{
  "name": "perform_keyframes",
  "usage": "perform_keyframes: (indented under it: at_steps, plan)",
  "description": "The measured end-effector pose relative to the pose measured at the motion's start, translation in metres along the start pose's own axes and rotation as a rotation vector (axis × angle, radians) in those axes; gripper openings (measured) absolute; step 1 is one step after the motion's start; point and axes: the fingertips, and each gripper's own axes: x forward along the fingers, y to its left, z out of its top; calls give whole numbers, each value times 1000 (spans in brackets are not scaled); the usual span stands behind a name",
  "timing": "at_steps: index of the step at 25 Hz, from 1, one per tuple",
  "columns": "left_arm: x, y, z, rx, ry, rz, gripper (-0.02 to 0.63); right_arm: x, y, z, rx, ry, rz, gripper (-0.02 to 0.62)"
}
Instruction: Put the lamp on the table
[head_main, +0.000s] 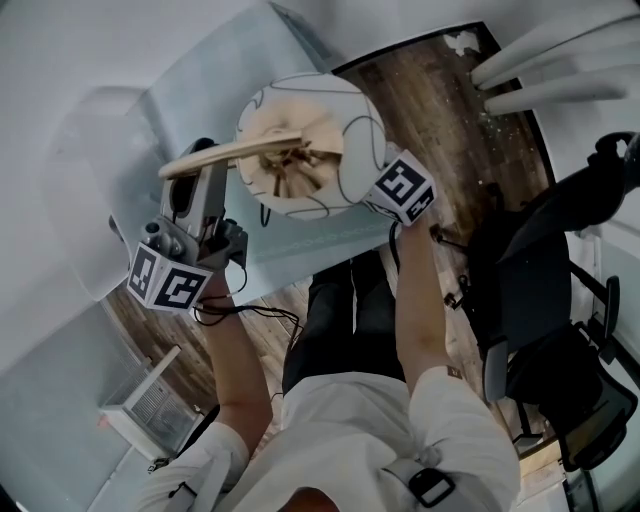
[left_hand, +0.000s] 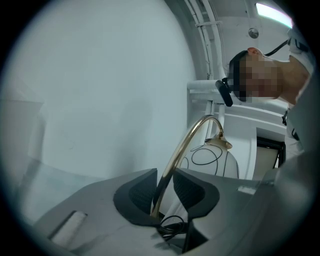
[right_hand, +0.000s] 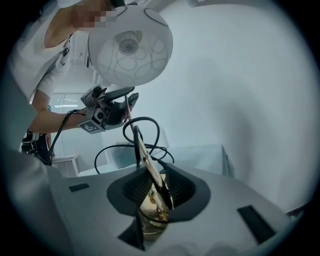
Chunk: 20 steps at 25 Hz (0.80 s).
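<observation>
Over the near edge of the pale, smooth table (head_main: 310, 238) we find the lamp (head_main: 300, 145), a white globe shade drawn over with thin black loops, hanging from a curved brass arm (left_hand: 180, 150). In the head view it sits between our two hands, but we cannot tell whether its foot rests on the tabletop. A thin black cord (right_hand: 145, 125) loops out from the lamp's lower part and trails down past the table edge. Beyond the table lies a dark wooden floor (head_main: 440, 110), with a black office chair (head_main: 560, 330) standing to our right and a small white slatted box (head_main: 150, 405) on the floor to our left, both well apart from the lamp. Nothing stands on the table near the shade. Our left gripper (left_hand: 165, 187) points level at the brass arm. Its jaws are partly spread, the arm runs up between the dark ribbed pads close along one of them, and a clear gap shows on the other side, so we see no pinch. Our right gripper (right_hand: 159, 187) is down by the cord, its jaws spread wider. A thin, tilted brass part of the lamp stands between the pads with space on both sides.
</observation>
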Motion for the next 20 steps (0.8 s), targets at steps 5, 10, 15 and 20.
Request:
perform_keyframes:
  at_steps: [5,10,15,20]
  plan:
    - [-8,5,-5,-11,8,16,141,-7,-10,-5,19,-3,-45,120]
    - [-26,-1,-14,-6,9,52,150,-31,-6,-12,34,-9,-84,120]
    - [-50,0,-25,-23,25,90,150,-56,-7,-8,59,-35,-130,118]
    - [-66,-19,-47,-49,74,83,105,-81,2,-4,87,-52,-142,71]
